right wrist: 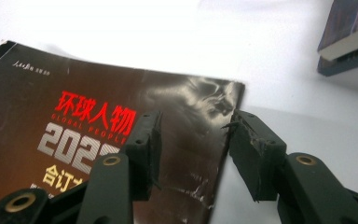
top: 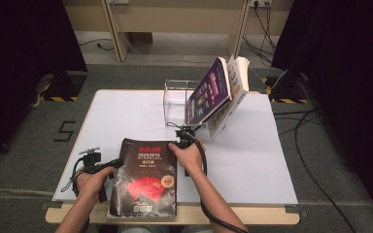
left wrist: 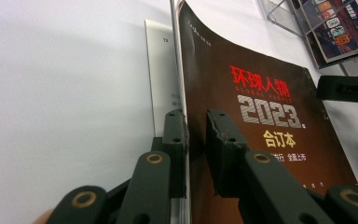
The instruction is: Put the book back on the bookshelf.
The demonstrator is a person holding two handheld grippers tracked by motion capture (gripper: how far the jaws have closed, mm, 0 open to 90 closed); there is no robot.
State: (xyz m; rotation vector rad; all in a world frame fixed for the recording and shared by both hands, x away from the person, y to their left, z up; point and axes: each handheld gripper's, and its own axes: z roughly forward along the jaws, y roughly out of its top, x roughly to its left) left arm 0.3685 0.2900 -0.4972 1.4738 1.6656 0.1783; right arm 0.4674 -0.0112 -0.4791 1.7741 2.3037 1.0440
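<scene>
A dark book [top: 145, 179] with red characters and "2023" on its cover lies at the front of the white table [top: 121, 111]. My left gripper [top: 117, 164] is shut on its left edge [left wrist: 181, 70]. One jaw sits under a lifted sheaf of pages and the other lies on the cover [left wrist: 270, 107]. A white page [left wrist: 161, 70] numbered 12 shows beneath. My right gripper [top: 180, 143] stands open astride the book's torn right edge [right wrist: 228, 116] near its top corner. One jaw is over the cover [right wrist: 74, 93], the other over bare table.
A clear acrylic stand [top: 175, 97] sits at the back of the table. A purple-covered book [top: 209, 92] and a pale one [top: 236, 85] lean against it to the right. Dark curtains flank the table, and cables trail on the floor at right.
</scene>
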